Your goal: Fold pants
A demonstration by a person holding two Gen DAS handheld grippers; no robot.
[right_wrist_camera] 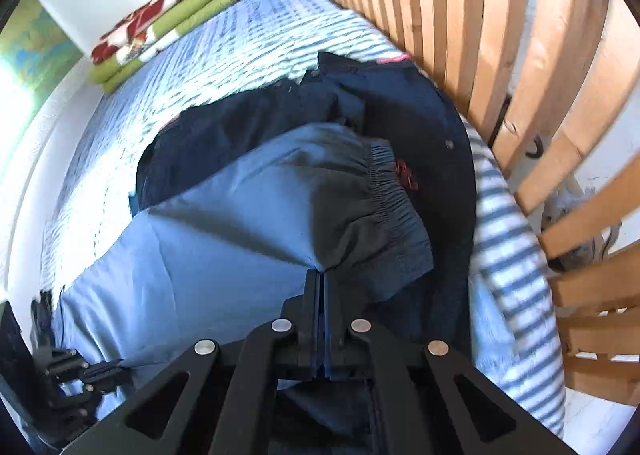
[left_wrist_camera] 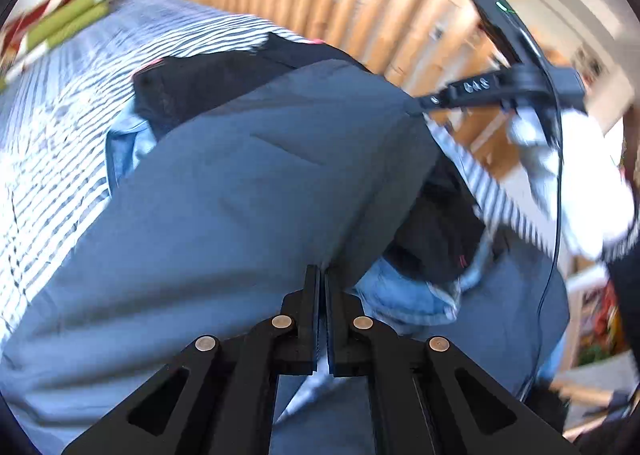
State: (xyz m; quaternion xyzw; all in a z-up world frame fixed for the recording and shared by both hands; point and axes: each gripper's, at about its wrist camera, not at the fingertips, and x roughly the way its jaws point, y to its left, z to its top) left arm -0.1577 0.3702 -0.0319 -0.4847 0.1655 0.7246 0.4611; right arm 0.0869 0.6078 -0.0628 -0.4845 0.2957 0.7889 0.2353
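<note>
Both grippers are angled steeply down over the bed (right_wrist_camera: 248, 43). The left gripper (left_wrist_camera: 322, 275) and right gripper (right_wrist_camera: 322, 275) are each clamped on an edge of the grey-blue pants (right_wrist_camera: 224, 223), spread atop dark clothes (right_wrist_camera: 400, 103). A white-sleeved arm (left_wrist_camera: 576, 191) is shown only in left view; the elastic waistband (right_wrist_camera: 388, 183) and folded blanket (right_wrist_camera: 160, 31) are seen sharply only in right view.

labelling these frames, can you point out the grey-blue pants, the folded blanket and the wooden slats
grey-blue pants (right_wrist_camera: 224, 239), right wrist view, on the flat lit fabric left of the waistband
folded blanket (right_wrist_camera: 160, 31), right wrist view, on its green and red top layer
wooden slats (right_wrist_camera: 452, 15), right wrist view, on one upright slat
</note>
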